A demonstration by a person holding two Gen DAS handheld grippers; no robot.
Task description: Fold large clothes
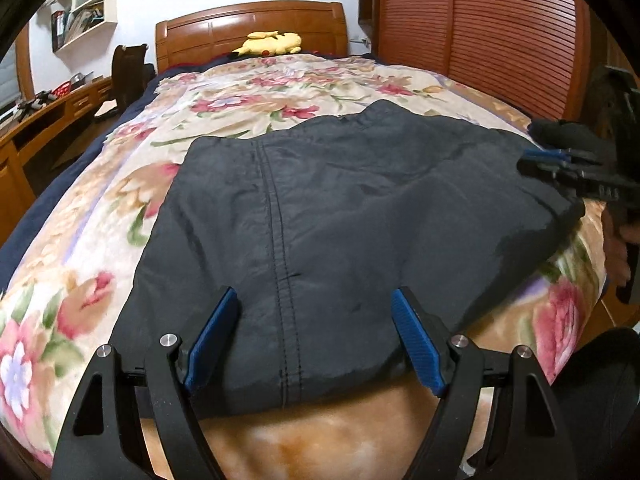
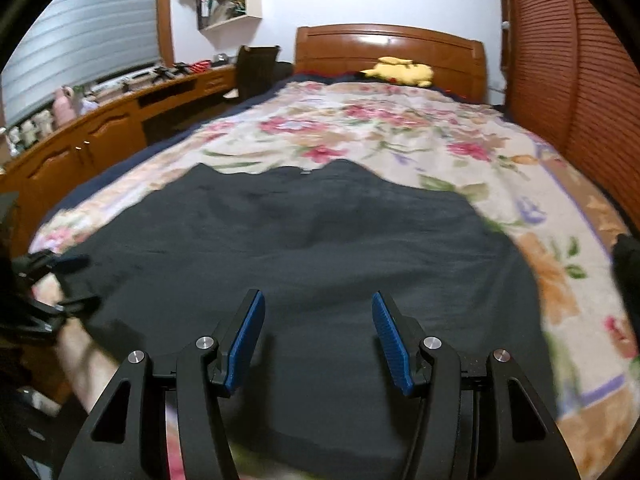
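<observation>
A dark garment (image 1: 340, 216) lies spread flat on the floral blanket (image 1: 256, 96) that covers the bed, over the half of the bed nearest the foot edge and well apart from the headboard (image 1: 248, 28). A double-stitched seam (image 1: 280, 240) runs down it toward the foot edge in the left wrist view. Its far hem is wavy, and its near hem stops just short of the foot edge, where a strip of blanket shows.

The left claw (image 1: 314, 340) hangs over the near hem with its jaws wide apart, the blue pads (image 1: 212, 340) standing either side of the seam; nothing is gripped between them. The right claw (image 2: 318, 340) hangs over the garment's near part, its jaws apart to a middling width and bare cloth showing between the pads (image 2: 246, 340); it holds nothing. In the left wrist view the right claw appears at the garment's right corner, near the bed's right edge, blurred. In the right wrist view the left claw shows blurred at the garment's left side, with a bare forearm (image 2: 84, 356) behind it.

A yellow plush toy (image 1: 272, 42) lies against the headboard. Along the bed's left side runs a wooden tabletop (image 2: 132, 96) with small items, and white wall shelves (image 2: 232, 0) hang above. A slatted wooden wardrobe (image 1: 472, 32) stands by the bed's right side.
</observation>
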